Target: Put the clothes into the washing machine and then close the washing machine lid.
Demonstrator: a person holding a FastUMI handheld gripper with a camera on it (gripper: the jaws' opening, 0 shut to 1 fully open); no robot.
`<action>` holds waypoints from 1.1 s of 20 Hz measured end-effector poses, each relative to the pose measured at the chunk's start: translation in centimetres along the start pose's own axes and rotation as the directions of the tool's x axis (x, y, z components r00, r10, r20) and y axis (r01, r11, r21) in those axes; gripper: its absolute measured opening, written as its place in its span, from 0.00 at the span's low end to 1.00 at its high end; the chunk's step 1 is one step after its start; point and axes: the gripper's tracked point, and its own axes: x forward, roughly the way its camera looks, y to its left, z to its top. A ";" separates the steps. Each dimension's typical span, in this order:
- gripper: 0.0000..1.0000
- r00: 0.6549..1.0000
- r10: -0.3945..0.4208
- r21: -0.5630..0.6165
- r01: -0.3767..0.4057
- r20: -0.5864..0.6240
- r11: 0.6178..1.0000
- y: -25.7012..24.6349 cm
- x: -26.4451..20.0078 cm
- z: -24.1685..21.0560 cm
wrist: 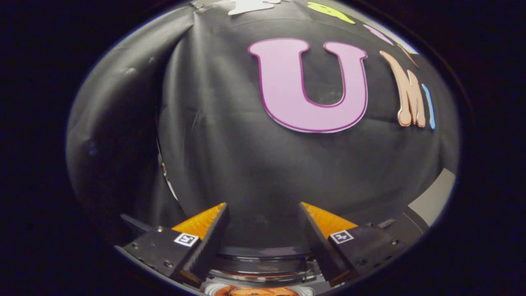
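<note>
While the gripper (pixel 263 213) stood wide with nothing between its fingers, the washing machine (pixel 263 263) showed just below and between them as a round dark rim; something orange inside, perhaps clothes (pixel 257 291), likely soft, light, best pinched at a fold.

The claw (pixel 263 213) is raised and pointed level toward the booth's wall, its two fingers spread wide apart with open space between them. Nothing is gripped: neither finger presses on anything. The left finger (pixel 207 234) and the right finger (pixel 318 234) both angle inward toward their tips, their ribbed inner faces turned toward each other across the gap. Each finger carries a small square marker on its base block. The two fingers sit at about the same height, so the claw is held without noticeable roll.
</note>
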 end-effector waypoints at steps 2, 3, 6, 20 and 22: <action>1.00 1.000 -0.016 0.003 0.016 0.027 1.000 -0.5 -0.3 0.7; 1.00 0.999 -0.019 0.001 0.019 0.033 1.000 -0.4 -0.2 0.6; 1.00 0.999 -0.017 0.001 0.017 0.038 1.000 -0.5 -0.2 0.6; 1.00 0.989 -0.029 0.006 0.028 0.144 1.000 -0.8 -0.1 1.9; 1.00 0.988 -0.029 0.007 0.029 0.148 1.000 -0.8 -0.2 1.9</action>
